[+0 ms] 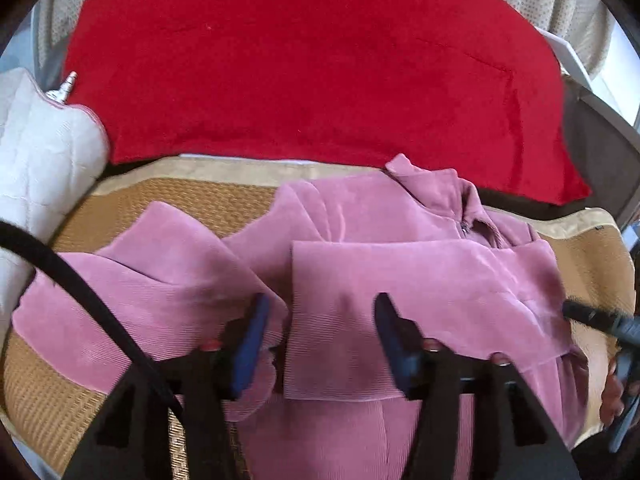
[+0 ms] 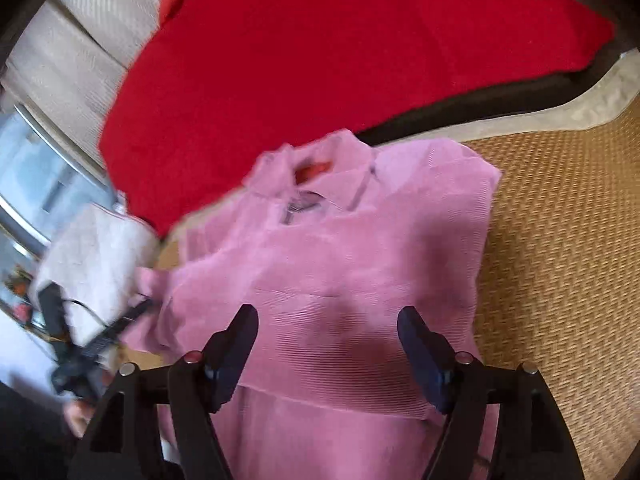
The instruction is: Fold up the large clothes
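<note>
Under both tongs: a woven tan mat (image 1: 592, 256) with a pale cloth border, spread over a dark surface
Beyond the tongs: a broad red blanket (image 1: 320, 64) against a pale sofa back (image 2: 80, 40)
Left of the left tongs: a white quilted cushion (image 1: 44, 152)
Garment: a pink ribbed zip-neck top (image 1: 400, 272), lying on the mat with its collar toward the blanket, one sleeve folded across the chest, the other side rumpled beside the left tongs
Left tongs (image 1: 320, 320): released, fingers apart above the folded sleeve, gripping nothing
Right tongs (image 2: 328, 336): released, fingers spread over the top's chest, pads clear of the cloth
Open room: bare mat to the right of the right tongs; the top's collar nearly meets the blanket's edge
</note>
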Motion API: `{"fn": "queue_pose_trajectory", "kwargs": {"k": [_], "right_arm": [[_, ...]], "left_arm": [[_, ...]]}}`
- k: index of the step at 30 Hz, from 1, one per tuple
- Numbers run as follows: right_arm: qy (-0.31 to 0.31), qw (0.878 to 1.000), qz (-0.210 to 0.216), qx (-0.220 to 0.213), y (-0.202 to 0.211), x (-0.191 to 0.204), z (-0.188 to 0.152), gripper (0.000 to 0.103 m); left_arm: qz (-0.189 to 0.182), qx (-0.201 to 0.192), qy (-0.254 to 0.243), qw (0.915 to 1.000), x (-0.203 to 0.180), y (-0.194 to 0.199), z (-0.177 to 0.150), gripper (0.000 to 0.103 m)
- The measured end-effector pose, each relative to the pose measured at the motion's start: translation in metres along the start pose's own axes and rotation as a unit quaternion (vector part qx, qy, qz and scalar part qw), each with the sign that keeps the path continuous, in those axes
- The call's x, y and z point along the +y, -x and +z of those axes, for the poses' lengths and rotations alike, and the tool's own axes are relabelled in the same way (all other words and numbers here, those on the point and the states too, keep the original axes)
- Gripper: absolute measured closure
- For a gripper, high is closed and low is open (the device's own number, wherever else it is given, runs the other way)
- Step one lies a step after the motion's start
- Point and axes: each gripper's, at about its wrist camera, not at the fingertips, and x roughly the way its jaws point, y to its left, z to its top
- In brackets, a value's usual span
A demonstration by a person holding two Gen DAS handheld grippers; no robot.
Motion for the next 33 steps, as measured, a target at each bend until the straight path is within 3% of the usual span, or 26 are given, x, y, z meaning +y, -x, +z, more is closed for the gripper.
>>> {"fn": "queue_pose_trajectory", "kwargs": {"k": [2,4,6,9,16,20,33], "right_arm": [[0.016,0.999,-0.046,0.021,-0.015,0.004,-0.002,0.032],[0.026,0.997,-0.068,0.016,-0.018,0.008,-0.006,0.039],[0.051,0.995,-0.091,-0.003,-0.014,0.019,-0.006,0.039],[0.104,0.984,-0.138,-0.051,0.003,0.043,-0.008,0.039],[0.158,0.958,-0.216,-0.1,0.024,0.069,-0.012,0.039],[0.172,0.949,-0.239,-0.113,0.031,0.076,-0.012,0.039],[0.171,0.945,-0.245,-0.134,0.039,0.078,-0.012,0.039]], "left_arm": [[0.004,-0.02,0.002,0.9998,-0.002,0.007,0.001,0.042],[0.004,-0.033,-0.01,0.9994,-0.013,0.014,0.001,0.042],[0.008,-0.052,-0.031,0.9981,-0.028,0.018,0.001,0.041],[0.016,-0.084,-0.07,0.9938,-0.051,0.026,0.0,0.028],[0.035,-0.125,-0.139,0.9818,-0.084,0.03,-0.006,0.028],[0.032,-0.125,-0.142,0.9814,-0.087,0.03,-0.008,0.028],[0.027,-0.125,-0.127,0.9836,-0.085,0.029,-0.008,0.028]]}}
